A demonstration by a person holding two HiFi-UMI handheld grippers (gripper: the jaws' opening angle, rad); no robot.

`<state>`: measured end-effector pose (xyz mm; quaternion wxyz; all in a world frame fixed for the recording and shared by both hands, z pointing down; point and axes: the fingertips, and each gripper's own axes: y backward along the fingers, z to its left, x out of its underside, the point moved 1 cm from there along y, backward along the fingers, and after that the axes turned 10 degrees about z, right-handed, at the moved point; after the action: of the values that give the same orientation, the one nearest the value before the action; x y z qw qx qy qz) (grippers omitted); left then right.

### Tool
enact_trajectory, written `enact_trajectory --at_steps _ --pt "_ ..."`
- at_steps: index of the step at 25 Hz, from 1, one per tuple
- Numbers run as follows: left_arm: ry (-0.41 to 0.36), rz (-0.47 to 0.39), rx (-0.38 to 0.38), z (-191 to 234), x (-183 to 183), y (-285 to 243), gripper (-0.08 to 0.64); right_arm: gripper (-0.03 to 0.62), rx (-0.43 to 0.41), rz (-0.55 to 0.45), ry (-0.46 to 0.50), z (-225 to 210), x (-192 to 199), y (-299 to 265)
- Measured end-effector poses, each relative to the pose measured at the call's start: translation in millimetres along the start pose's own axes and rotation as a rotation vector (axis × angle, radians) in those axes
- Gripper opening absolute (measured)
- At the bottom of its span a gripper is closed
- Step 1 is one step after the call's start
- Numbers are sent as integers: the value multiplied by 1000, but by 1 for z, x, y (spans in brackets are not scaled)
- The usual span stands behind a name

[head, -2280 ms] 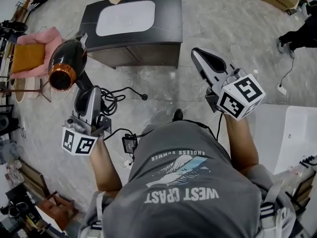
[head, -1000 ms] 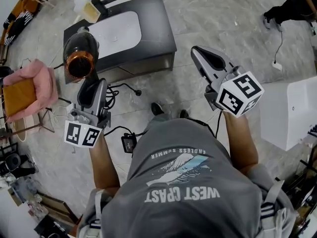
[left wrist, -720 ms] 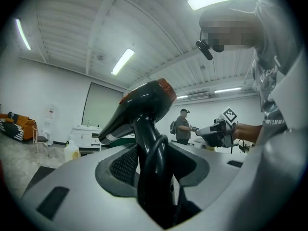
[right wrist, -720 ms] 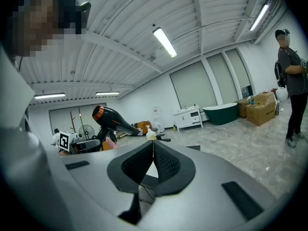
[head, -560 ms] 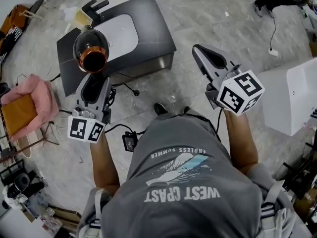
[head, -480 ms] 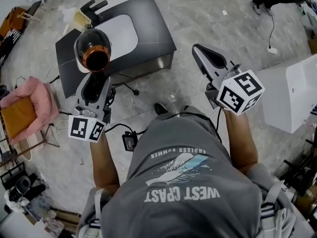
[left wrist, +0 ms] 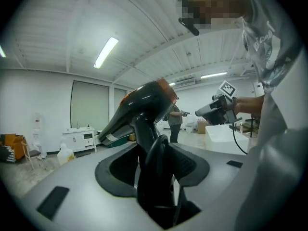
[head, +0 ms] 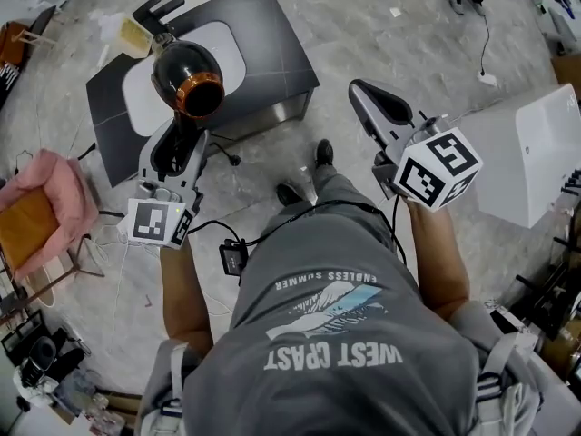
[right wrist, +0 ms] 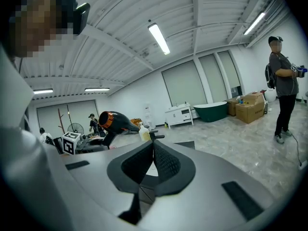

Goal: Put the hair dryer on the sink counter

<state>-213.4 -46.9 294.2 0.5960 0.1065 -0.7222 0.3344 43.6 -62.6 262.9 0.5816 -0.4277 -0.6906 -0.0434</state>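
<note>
The hair dryer is black with an orange ring round its rear. It stands upright in the air, its handle clamped between the jaws of my left gripper. In the head view the dryer's body overlaps the white basin of the dark sink counter. In the left gripper view the dryer fills the middle. My right gripper is held up at the right, shut and empty, its jaws meeting in the right gripper view. That view also shows the hair dryer off to the left.
A black faucet and a yellowish bottle stand at the counter's far end. A pink chair is at the left, a white tub at the right. A cable with a small box hangs by my legs. A person stands far right.
The left gripper has carried the hair dryer from beside the pink chair to in front of the basin. The counter has swung nearer in the head view. The right gripper has kept its place.
</note>
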Motion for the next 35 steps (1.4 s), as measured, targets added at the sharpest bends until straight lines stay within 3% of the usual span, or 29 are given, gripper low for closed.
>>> enact_trajectory --at_steps 16,35 --pt "-108 148 -7 -3 47 -63 201 28 -45 75 -12 -18 -1 -43" --pt "-100 361 11 -3 133 -151 201 28 -74 169 -57 -68 1 -88"
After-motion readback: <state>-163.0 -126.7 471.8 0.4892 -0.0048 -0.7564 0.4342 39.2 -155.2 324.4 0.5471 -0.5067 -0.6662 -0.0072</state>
